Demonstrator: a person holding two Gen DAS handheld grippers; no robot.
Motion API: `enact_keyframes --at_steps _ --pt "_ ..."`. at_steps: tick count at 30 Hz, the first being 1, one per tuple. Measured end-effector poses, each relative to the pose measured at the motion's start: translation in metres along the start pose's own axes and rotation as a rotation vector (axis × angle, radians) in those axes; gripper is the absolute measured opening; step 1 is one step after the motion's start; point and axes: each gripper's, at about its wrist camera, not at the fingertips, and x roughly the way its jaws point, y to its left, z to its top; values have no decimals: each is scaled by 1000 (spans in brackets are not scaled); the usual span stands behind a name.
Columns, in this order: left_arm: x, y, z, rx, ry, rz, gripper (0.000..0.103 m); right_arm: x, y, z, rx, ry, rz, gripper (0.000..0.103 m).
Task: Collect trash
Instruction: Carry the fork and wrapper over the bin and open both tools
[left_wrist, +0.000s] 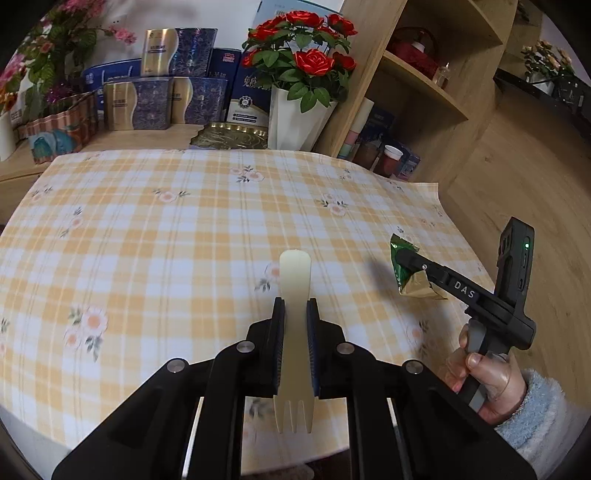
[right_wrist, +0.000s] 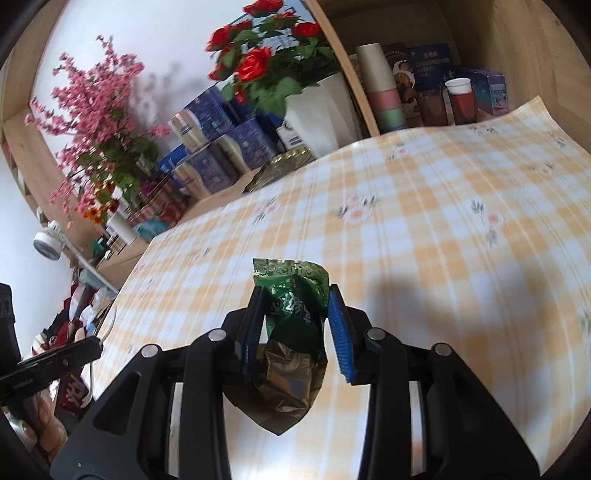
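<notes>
In the left wrist view, the left gripper (left_wrist: 295, 314) is seen clamped on a pale plastic fork (left_wrist: 294, 332), which is pinched at its neck between the two pads with the handle pointing away toward the far side and the tines hanging back toward the camera; the jaws stand nearly closed on its thin body. The fork is held clear above the worktop (left_wrist: 166, 229), which is covered by a yellow checked cloth with a flower print and appears bare of other litter. To the right, the right gripper (left_wrist: 400, 258) is seen from the side, carried by a hand (left_wrist: 484, 380) in a fluffy blue sleeve, with a crumpled green wrapper (left_wrist: 406, 273) caught at its tip. In the right wrist view, the right gripper (right_wrist: 295, 317) is shown partly open around the green wrapper (right_wrist: 291, 332), whose foil lining hangs below the jaws; the left pad is pressed against it, while contact at the right pad cannot be fully confirmed, though the wrapper is plainly being carried. The worktop (right_wrist: 443, 240) lies beneath and beyond. The step in hand is judged to be the carrying-away of both pieces of trash; a bin is not visible in either view, so the next move calls for one to be found and both grips kept firm until each piece is over it.
</notes>
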Motion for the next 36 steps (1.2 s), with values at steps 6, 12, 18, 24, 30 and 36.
enact_keyframes --at_steps 6,12,18,24,30,36 --pt "-46 4 -46 5 -10 10 12 -42 24 -43 -22 27 23 37" --pt "-79 2 -83 24 -10 1 12 -74 43 -88 -52 73 37 37" --pt "-90 -5 -115 61 14 -16 12 -83 56 -143 -63 160 45 37" --pt "-92 -10 -139 79 30 -25 12 -72 64 -192 -76 280 24 37" --pt "-95 -10 -157 84 42 -31 12 -60 63 -213 -56 372 -4 44" --pt "-91 -7 -170 103 59 -26 12 -63 68 -212 -69 357 -21 65"
